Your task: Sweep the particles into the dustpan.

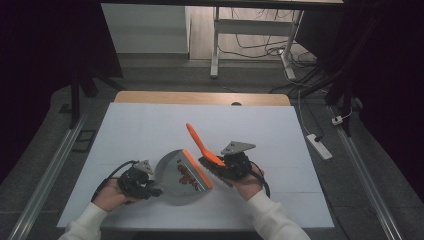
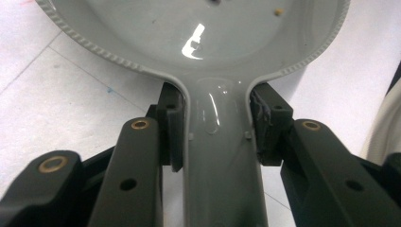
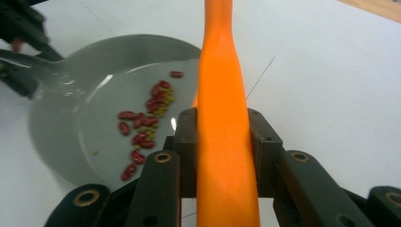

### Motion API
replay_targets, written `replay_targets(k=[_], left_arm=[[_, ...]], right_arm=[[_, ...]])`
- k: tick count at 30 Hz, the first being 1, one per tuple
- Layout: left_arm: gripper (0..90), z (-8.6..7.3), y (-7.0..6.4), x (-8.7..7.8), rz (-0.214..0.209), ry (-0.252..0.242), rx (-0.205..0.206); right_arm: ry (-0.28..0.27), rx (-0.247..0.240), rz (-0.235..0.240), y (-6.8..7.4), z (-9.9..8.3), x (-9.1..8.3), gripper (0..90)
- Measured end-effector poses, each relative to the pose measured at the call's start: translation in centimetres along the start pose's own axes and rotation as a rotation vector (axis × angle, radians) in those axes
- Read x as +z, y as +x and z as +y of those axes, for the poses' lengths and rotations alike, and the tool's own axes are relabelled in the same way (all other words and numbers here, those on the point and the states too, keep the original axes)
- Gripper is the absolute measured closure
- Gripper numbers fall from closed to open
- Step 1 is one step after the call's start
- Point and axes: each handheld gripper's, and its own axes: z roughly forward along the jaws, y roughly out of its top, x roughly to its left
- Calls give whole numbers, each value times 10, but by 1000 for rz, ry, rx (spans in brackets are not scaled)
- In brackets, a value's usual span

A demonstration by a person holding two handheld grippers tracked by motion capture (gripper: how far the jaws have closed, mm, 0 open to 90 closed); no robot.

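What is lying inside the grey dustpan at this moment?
Inside the grey dustpan lies a loose pile of red beans with a few small yellowish grains among them. The orange brush handle covers the pan's far side, so anything there is hidden.

high: above, forward-down | gripper views: close | shared: dustpan (image 1: 175, 175)

In the left gripper view we see the grey dustpan (image 2: 208, 42) cut by the top edge. The small yellow bits (image 3: 163, 108) among the beans (image 3: 142, 127) are too small to identify.
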Motion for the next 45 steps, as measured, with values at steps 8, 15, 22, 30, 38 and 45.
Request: replay_targets(k=[8,15,22,30,38,45], left_arm=[[616,-5,1,-3,16,-50,-18],[616,-8,3,-5,29,-88,-43],[616,-11,-4,-7,44,-123,-68],[615,-17,-10,-11,74,-178,-134],[616,-28,-12,-16,108,-204,-212],[615,-35,-12,-20,136,-229,-273]], right_arm=[[-4,-5,7,-10,-2,-5,697],[-25,-13,12,-16,-2,-14,698],[-30,-4,-2,-21,-10,-28,697],[-22,-24,-10,-25,-23,-42,697],[-21,-25,-4,-30,-37,-57,697],[-20,-10,-14,-39,-51,-71,697]])
